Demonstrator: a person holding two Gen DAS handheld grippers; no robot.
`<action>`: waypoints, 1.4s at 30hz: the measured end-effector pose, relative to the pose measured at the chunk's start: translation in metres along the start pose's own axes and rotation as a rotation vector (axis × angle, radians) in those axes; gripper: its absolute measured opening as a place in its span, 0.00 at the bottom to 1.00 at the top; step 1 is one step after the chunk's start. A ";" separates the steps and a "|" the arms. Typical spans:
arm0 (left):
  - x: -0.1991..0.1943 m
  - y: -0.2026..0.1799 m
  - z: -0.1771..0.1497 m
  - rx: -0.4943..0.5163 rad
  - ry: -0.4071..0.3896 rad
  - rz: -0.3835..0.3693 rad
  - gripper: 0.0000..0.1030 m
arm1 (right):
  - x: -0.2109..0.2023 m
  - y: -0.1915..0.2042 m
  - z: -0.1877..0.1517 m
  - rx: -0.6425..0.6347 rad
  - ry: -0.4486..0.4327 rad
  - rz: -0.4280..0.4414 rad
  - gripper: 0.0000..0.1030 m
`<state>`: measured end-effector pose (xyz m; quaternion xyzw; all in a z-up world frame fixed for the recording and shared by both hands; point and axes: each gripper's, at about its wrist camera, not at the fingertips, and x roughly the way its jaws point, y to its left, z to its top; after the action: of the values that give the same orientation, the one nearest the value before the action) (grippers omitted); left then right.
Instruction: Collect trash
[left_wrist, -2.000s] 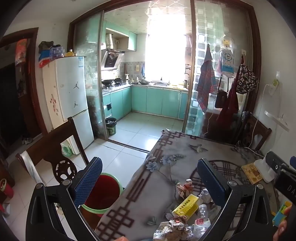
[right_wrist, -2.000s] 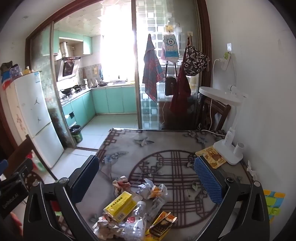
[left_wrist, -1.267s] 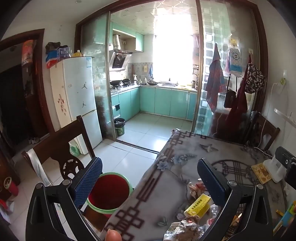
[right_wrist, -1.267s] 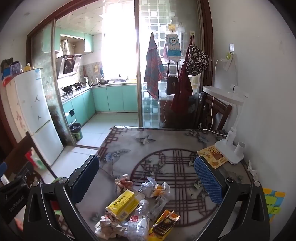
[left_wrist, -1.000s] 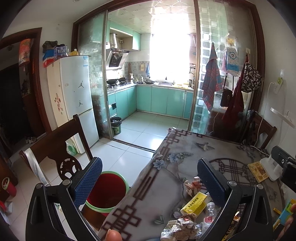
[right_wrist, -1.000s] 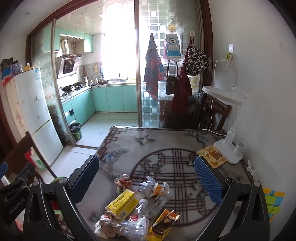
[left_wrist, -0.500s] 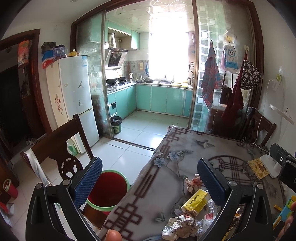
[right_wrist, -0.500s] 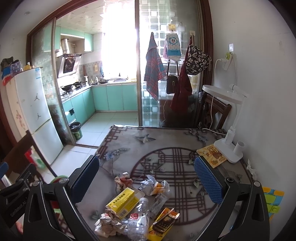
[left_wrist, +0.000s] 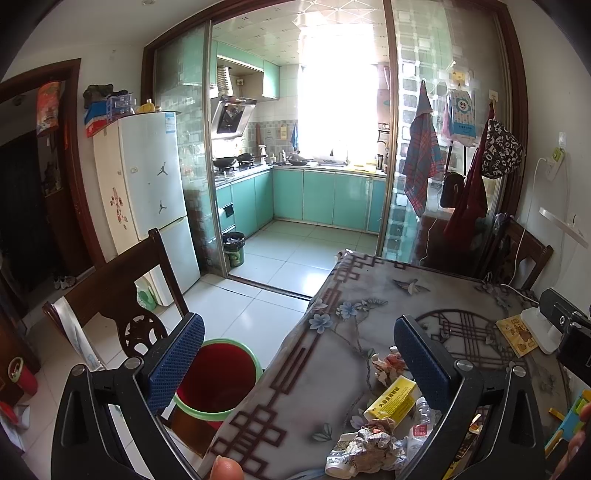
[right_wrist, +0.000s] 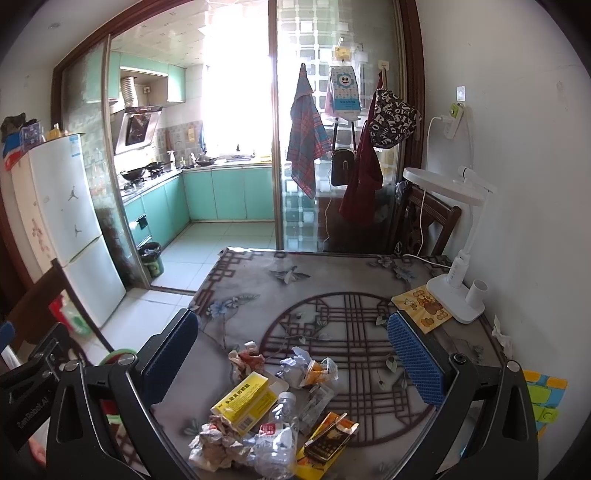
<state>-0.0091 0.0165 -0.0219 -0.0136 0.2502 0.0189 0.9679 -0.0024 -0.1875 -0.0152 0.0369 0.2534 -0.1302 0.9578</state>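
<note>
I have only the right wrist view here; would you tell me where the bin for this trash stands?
Observer: The bin stands on the floor by the left edge of the table, next to the wooden chair.
Operator: Thank you. Is there any trash in it?
Observer: What shows of its red inside holds none; the table edge hides the near part.
Operator: Is the left hand-held gripper free to carry something over?
Observer: Yes, the left hand-held gripper is open, with nothing between its fingers.
</note>
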 end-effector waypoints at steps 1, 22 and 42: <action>0.000 0.001 0.000 0.000 0.000 0.001 1.00 | 0.000 0.001 0.000 -0.001 0.000 0.000 1.00; 0.002 0.002 -0.005 0.009 0.009 0.001 1.00 | 0.005 -0.005 -0.004 -0.007 0.026 -0.014 1.00; 0.089 -0.035 -0.079 0.188 0.287 -0.218 1.00 | 0.054 -0.031 -0.068 -0.068 0.213 -0.043 1.00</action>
<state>0.0318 -0.0187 -0.1338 0.0473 0.3831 -0.1114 0.9157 0.0020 -0.2206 -0.1012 0.0125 0.3587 -0.1373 0.9232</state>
